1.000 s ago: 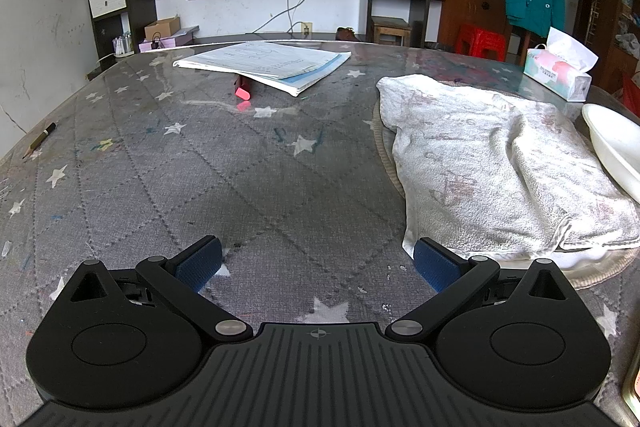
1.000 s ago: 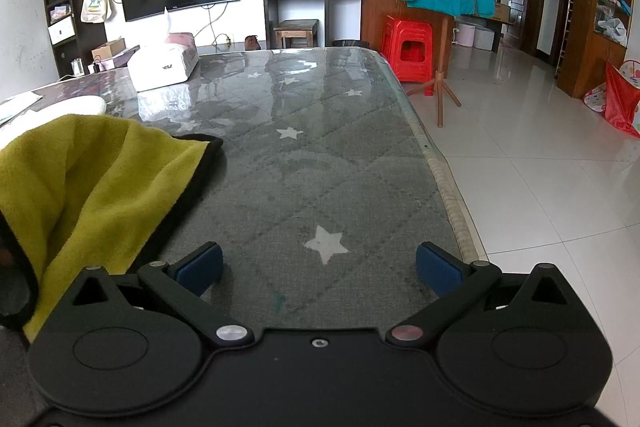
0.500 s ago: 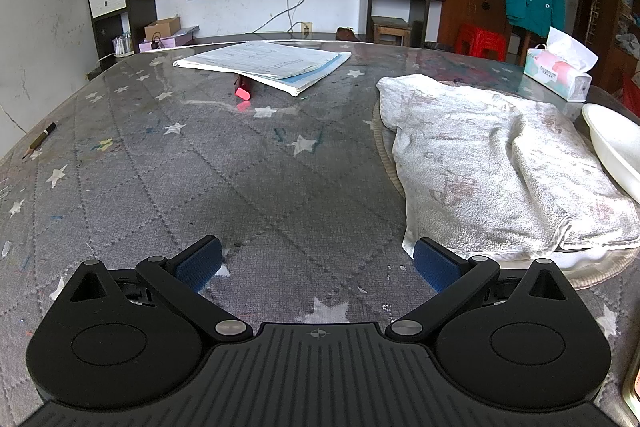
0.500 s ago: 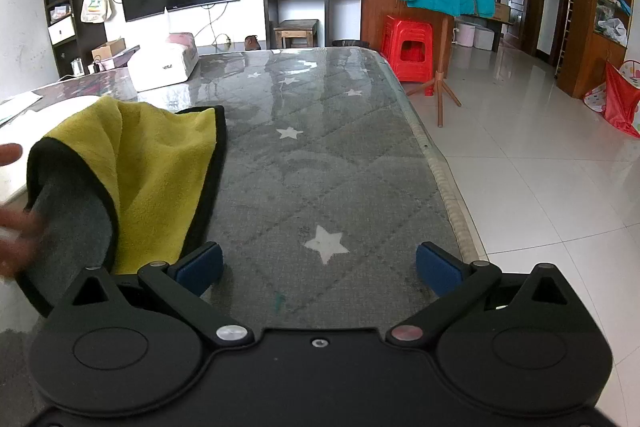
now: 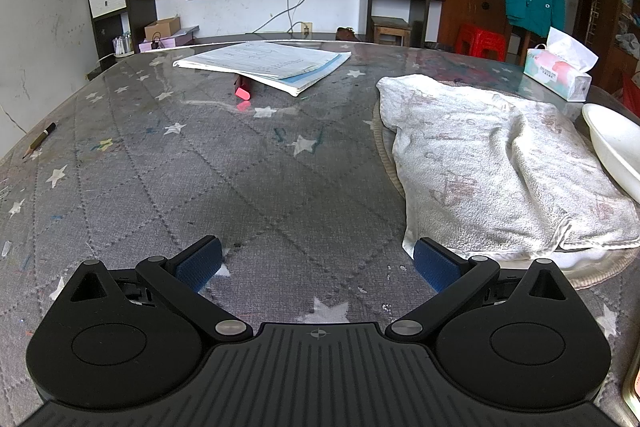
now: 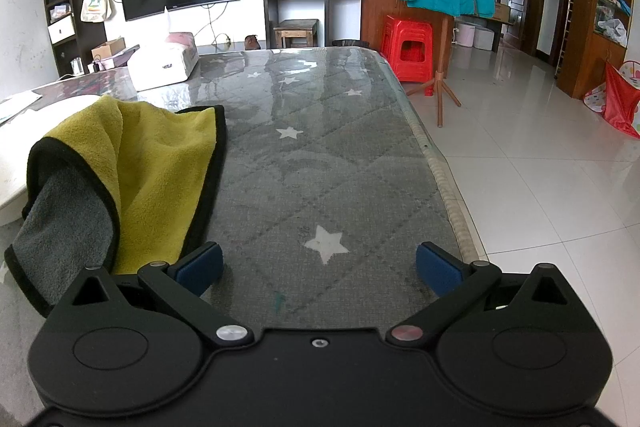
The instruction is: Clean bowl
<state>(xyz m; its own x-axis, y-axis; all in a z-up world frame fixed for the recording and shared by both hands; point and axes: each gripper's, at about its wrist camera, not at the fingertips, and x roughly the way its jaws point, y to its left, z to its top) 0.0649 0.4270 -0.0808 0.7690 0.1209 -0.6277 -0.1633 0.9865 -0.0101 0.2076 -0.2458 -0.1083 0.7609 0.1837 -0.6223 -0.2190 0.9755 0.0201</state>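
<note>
The white bowl [image 5: 612, 147] sits at the far right edge of the left wrist view, cut off by the frame, its inside bare as far as can be seen. In the right wrist view it peeks out at the left — a yellow-and-grey cloth [image 6: 120, 179] with black trim drapes over its rim and spills down onto the tabletop [image 6: 320, 163]. Just beside the bowl lies a rumpled white towel [image 5: 488, 163] spread over a round mat, touching or very nearly touching the bowl's edge. Beyond it stands a tissue box [image 5: 560, 71] with a sheet poking up. Farther across the tabletop, a stack of papers [image 5: 268, 65] with a pink marker [image 5: 243, 89] just in front, and a pencil [image 5: 39, 141] way out left. The left gripper [image 5: 318, 261] hovers low over the star-patterned cover, jaws spread wide, nothing between them. The right gripper [image 6: 318, 267] — same story, jaws wide apart and empty, its left pad just beside the cloth's hem.
</note>
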